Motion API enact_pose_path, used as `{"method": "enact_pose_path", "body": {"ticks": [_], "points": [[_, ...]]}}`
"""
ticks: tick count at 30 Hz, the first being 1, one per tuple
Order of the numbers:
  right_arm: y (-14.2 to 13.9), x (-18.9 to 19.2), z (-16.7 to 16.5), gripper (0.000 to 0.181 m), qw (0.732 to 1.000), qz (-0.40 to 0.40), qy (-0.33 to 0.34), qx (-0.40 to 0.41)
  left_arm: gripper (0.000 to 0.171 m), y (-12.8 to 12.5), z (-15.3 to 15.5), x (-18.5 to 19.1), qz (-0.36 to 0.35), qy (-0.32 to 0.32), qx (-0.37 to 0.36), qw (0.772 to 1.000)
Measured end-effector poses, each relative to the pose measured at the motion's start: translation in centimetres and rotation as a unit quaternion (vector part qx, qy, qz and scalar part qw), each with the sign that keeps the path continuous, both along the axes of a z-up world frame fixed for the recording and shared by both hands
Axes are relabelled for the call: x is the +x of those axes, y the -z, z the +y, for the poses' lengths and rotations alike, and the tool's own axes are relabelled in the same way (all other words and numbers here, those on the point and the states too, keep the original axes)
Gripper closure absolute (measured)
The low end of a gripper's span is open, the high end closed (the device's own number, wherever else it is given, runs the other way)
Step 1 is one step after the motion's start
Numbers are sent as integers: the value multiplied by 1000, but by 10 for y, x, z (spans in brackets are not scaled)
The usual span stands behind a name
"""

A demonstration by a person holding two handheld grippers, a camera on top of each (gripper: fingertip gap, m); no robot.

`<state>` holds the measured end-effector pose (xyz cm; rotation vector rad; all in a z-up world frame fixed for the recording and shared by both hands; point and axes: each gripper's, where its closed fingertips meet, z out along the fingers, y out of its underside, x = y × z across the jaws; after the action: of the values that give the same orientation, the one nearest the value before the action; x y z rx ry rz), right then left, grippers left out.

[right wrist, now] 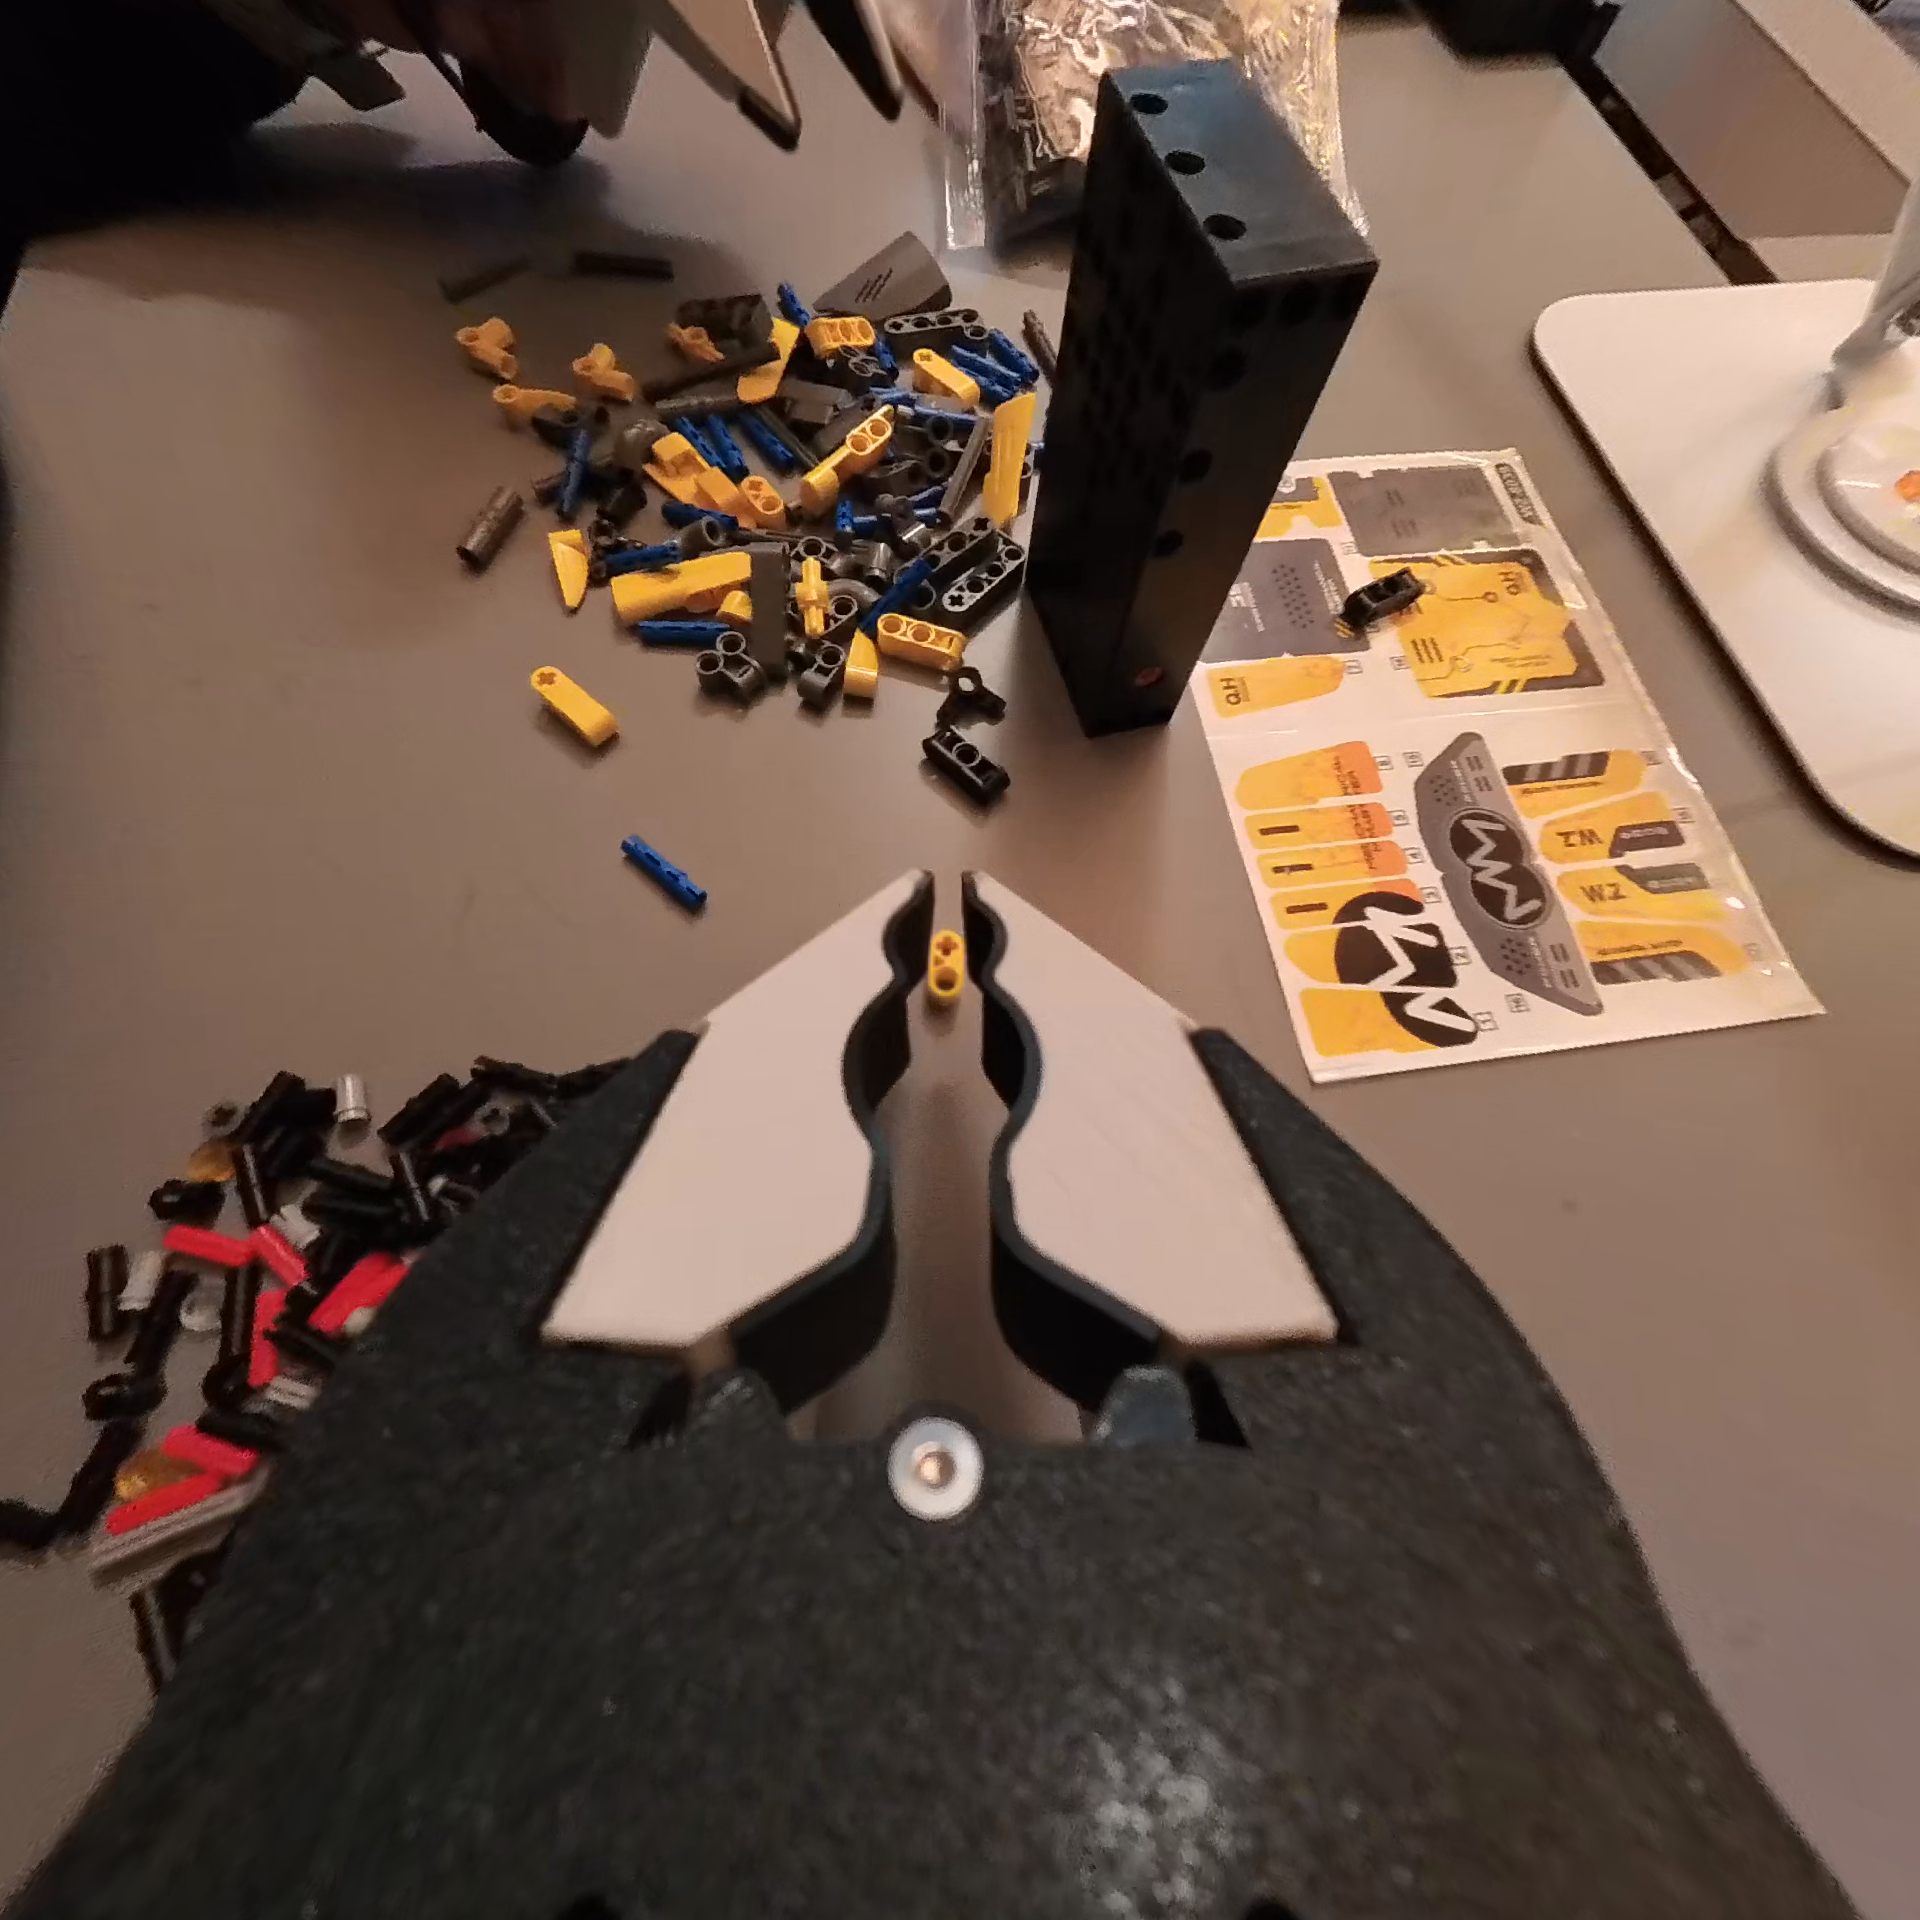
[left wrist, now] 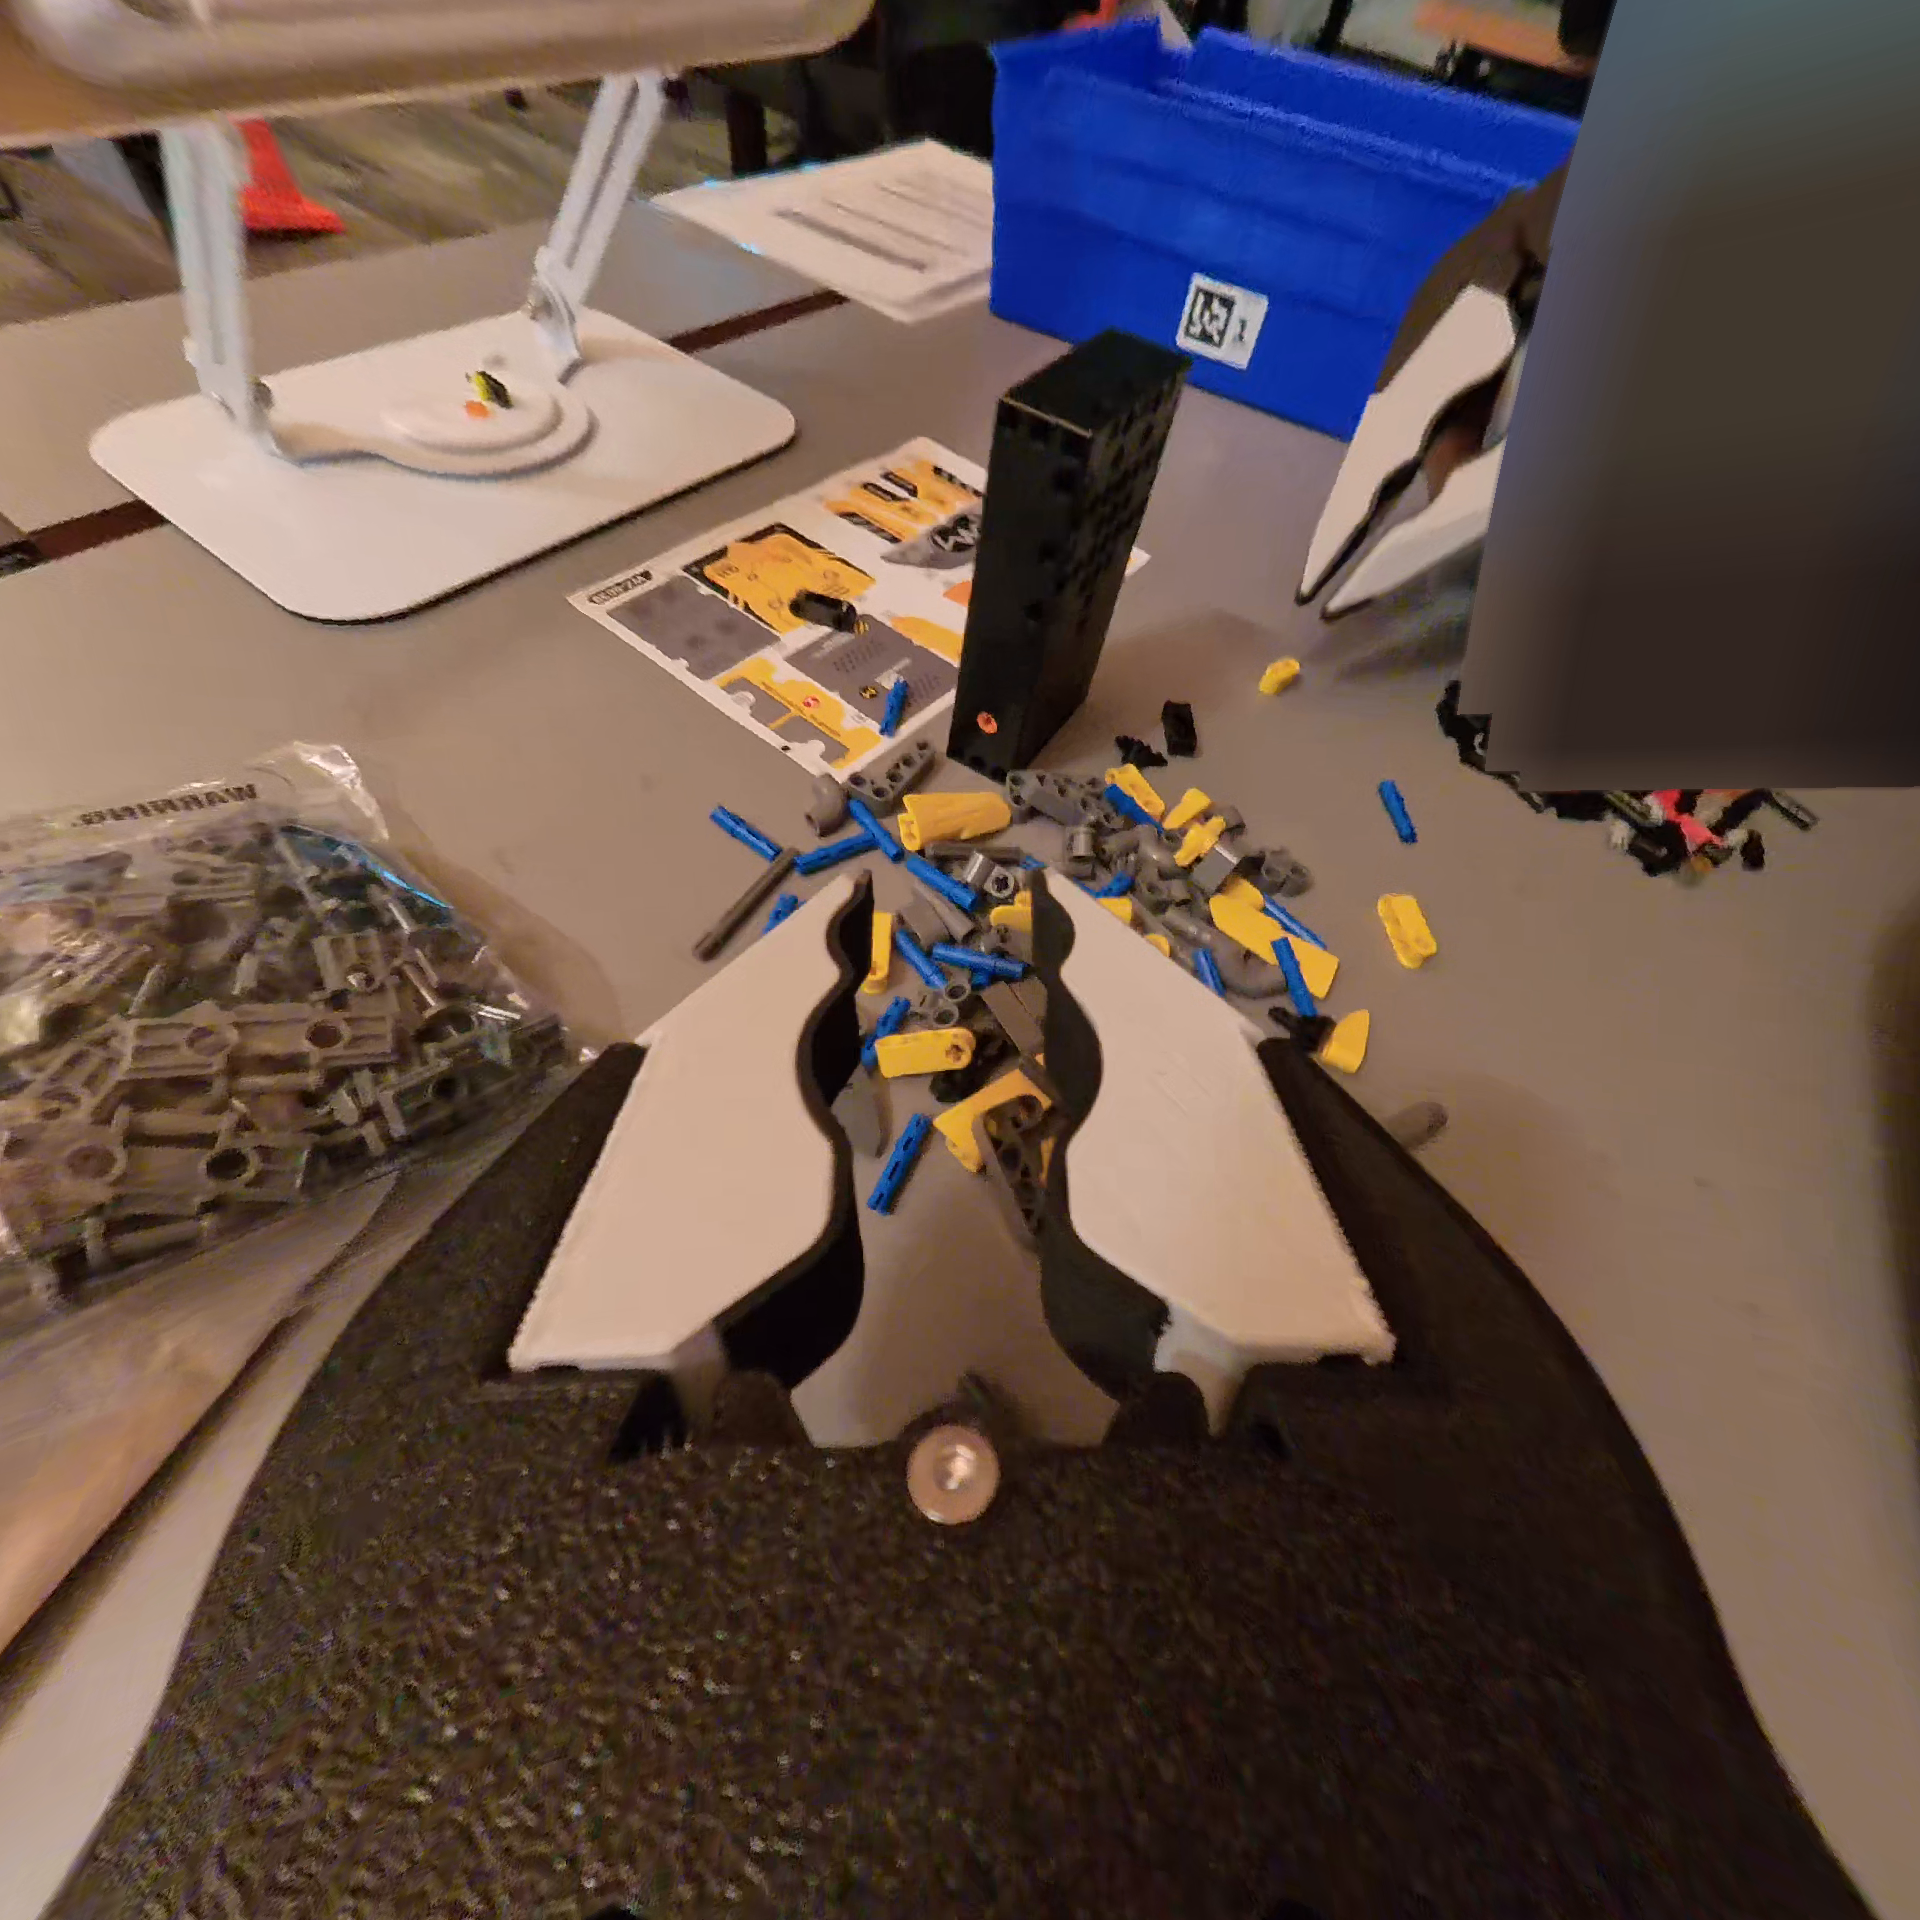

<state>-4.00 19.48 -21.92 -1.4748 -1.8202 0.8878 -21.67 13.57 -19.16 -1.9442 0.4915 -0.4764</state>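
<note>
My left gripper (left wrist: pixel 951 883) is open, its jaws spread over a pile of small yellow, blue and grey building pieces (left wrist: pixel 1091 914) on the grey table (left wrist: pixel 1558 1195). It holds nothing. My right gripper (right wrist: pixel 945 878) is shut on a small yellow piece with holes (right wrist: pixel 943 966), held upright between the jaws just above the table (right wrist: pixel 312 883). The same pile (right wrist: pixel 790 520) lies ahead of it to the left. A tall black perforated block (left wrist: pixel 1060 551) stands upright behind the pile; it also shows in the right wrist view (right wrist: pixel 1174 416). The right gripper also shows in the left wrist view (left wrist: pixel 1382 540).
A sticker sheet (right wrist: pixel 1475 790) lies beside the block. A clear bag of grey pieces (left wrist: pixel 208 1018) lies at the left. A white stand base (left wrist: pixel 436 447), a blue bin (left wrist: pixel 1226 218) and a paper sheet (left wrist: pixel 862 229) stand behind. Black and red pieces (right wrist: pixel 239 1278) lie by the right gripper. My right fingertips sit around 20 cm from my left ones. From the left gripper's tips to the tall black perforated block (left wrist: pixel 1060 551) is close to 10 cm.
</note>
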Motion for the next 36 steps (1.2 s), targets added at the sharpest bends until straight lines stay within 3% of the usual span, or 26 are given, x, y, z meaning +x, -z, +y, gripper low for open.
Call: {"method": "enact_pose_path", "body": {"ticks": [5,11,18,22,25,36], "points": [[2,2,-1,171,1000,2,-10,5,158,2,-5,11,10,31,-3,999],[8,0,-4,171,1000,-3,-15,22,152,-3,-5,11,-24,32,-4,999],[4,-3,-1,165,1000,23,-6,4,149,1,-6,15,-10,38,-6,999],[7,-3,-5,177,999,23,-22,0,148,0,-6,15,-4,37,0,999],[6,-3,-6,171,999,28,-24,-4,148,-1,-7,17,-5,41,2,999],[14,-4,-7,175,1000,6,-24,9,150,-2,-18,31,-30,86,-21,996]]}}
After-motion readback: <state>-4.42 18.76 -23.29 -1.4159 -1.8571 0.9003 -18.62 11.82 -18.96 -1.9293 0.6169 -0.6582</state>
